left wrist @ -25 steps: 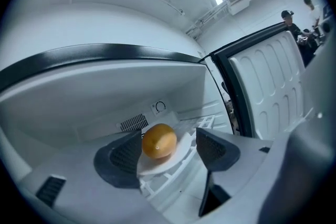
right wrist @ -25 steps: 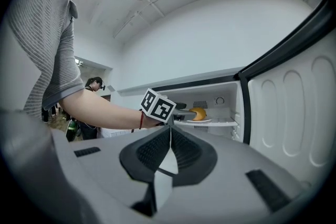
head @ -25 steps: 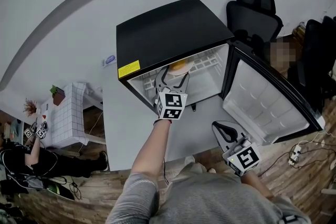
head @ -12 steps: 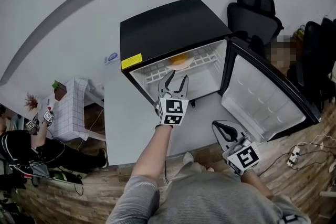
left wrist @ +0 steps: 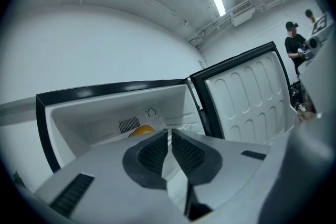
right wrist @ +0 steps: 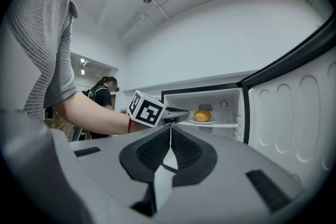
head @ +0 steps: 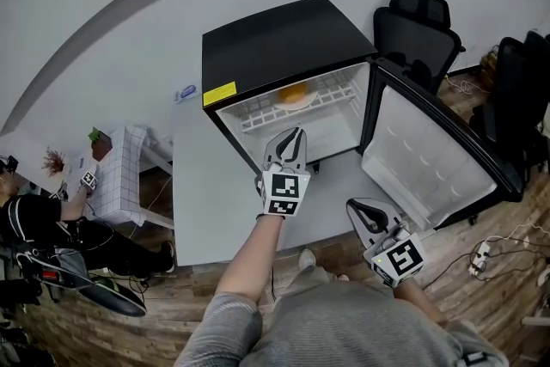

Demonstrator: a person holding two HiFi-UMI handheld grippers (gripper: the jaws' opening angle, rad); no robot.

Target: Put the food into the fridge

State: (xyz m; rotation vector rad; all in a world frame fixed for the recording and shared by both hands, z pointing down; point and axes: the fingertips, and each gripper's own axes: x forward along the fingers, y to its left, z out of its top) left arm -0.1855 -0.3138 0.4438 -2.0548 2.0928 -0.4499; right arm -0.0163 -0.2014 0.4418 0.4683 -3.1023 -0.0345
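The food (head: pixel 295 93), a round orange-yellow piece, is sitting on a small plate (right wrist: pixel 202 121) on the upper wire shelf (head: pixel 258 114) inside the fridge (head: pixel 284 39), toward the back wall. The left gripper (head: pixel 292 133) is hanging just outside the opening, pointing into it, so the food is lying straight ahead of its tips and a little higher, well apart from them. Its jaws are closing, almost together, with nothing between them. The right gripper (head: pixel 354 204) is waiting low near the person's body, its jaws together and empty.

The food is looking nearly round, only slightly wider than tall in the right gripper view, so it is showing no real long axis and no pointing direction. With the food on the shelf, the task is looking close to done, and the door (head: pixel 430 159) is probably what is left. It is standing wide open to the right, hinged at the fridge's right front corner, and the right gripper is lying nearer to it than the left
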